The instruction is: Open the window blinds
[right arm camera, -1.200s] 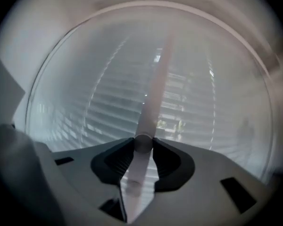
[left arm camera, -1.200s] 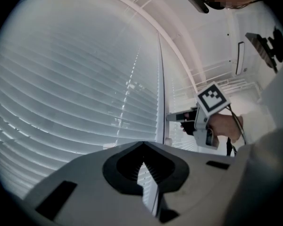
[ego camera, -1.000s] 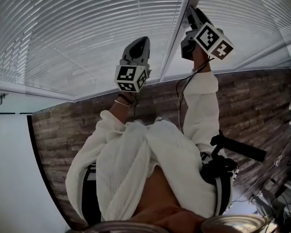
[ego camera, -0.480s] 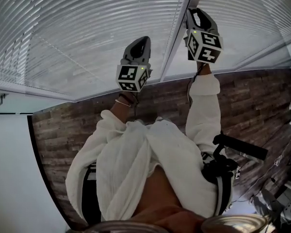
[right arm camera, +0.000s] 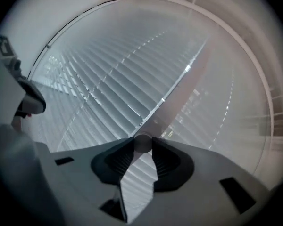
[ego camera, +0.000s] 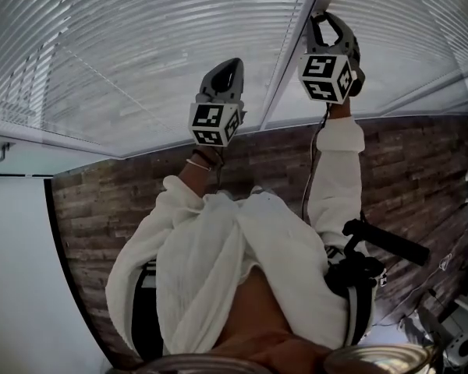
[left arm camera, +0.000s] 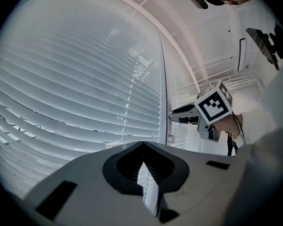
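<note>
White slatted blinds (ego camera: 140, 53) fill the window ahead, with a second blind (ego camera: 405, 29) to the right. Their slats lie nearly flat against the glass. A pale tilt wand (right arm camera: 179, 91) hangs between the two blinds. My right gripper (right arm camera: 142, 144) is shut on the wand near its lower end, and the rod sits between the fingertips. In the head view the right gripper (ego camera: 318, 20) is raised against the wand (ego camera: 292, 53). My left gripper (ego camera: 229, 64) is held level before the left blind with its tips together on nothing; the left gripper view shows it (left arm camera: 142, 147) shut.
A brick-patterned wall (ego camera: 218, 158) runs under the window sill. A white wall with a small hook (ego camera: 0, 156) lies to the left. Black gear (ego camera: 386, 244) and cables sit at the lower right. The person's white sleeves (ego camera: 331, 178) reach up to both grippers.
The right gripper has rolled about its own axis on the wand, so its marker cube shows a different face and has swung left. The left gripper has stayed put.
</note>
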